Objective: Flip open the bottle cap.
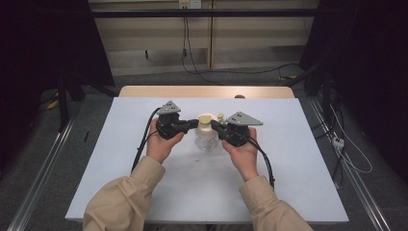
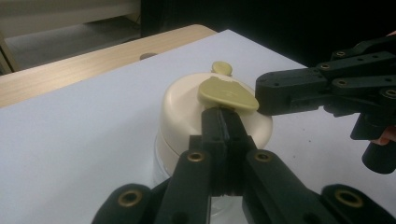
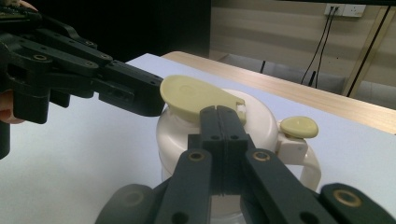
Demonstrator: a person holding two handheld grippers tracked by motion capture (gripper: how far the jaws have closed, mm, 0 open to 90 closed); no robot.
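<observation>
Two closed grippers, left gripper (image 1: 195, 123) and right gripper (image 1: 213, 126), flanked the cream-lidded jar (image 1: 206, 137) at mid-table on the white sheet (image 1: 120, 159). Its olive flap (image 2: 227, 93) lay between their tips; a small olive knob (image 3: 299, 127) stood behind.

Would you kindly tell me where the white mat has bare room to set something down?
The white mat is bare along its left and right edges and beyond the jug. The middle is crowded: left gripper and right gripper meet there.
</observation>
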